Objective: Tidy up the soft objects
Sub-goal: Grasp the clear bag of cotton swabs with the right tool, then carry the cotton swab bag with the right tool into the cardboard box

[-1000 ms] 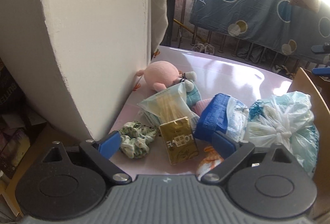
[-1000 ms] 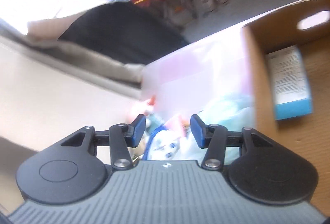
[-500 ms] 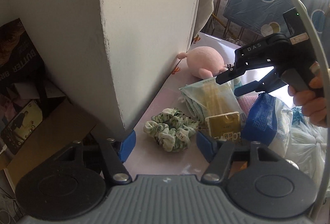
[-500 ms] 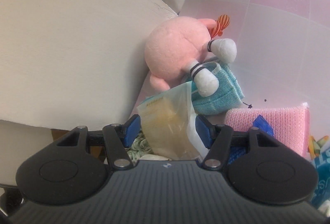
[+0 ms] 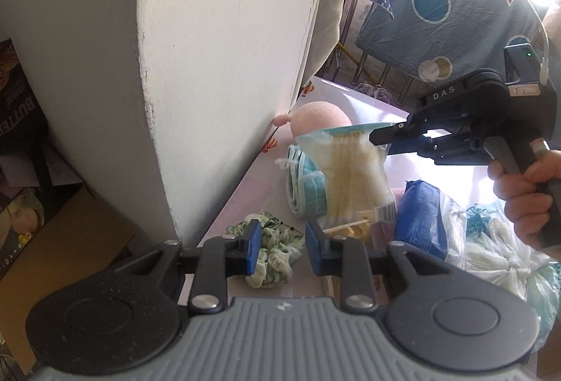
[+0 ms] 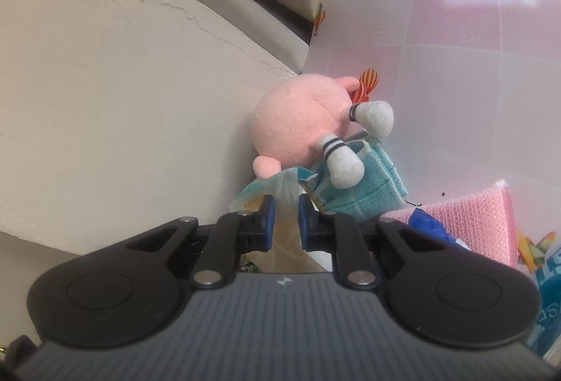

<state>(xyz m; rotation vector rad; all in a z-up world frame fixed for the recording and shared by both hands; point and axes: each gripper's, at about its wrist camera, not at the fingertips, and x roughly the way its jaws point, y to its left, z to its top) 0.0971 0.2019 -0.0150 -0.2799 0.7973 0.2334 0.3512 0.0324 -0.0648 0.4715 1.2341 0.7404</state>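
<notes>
Where half a second ago it stood wider, the left gripper hangs narrowed yet empty over the green scrunchie on the bench. Beyond it, the right gripper has clamped the clear packet and raised it, freeing the blue cloth and pink plush behind for sorting.

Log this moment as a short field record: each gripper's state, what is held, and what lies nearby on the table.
right gripper: shut on the clear packet, pinching its top edge
packet position: hanging from that grip, above the other items
left gripper: open, holding nothing
ahead of left gripper: green scrunchie on the pink table
against the wall: pink plush toy
beside the plush: teal cloth
further right: blue packet, tied plastic bag
</notes>
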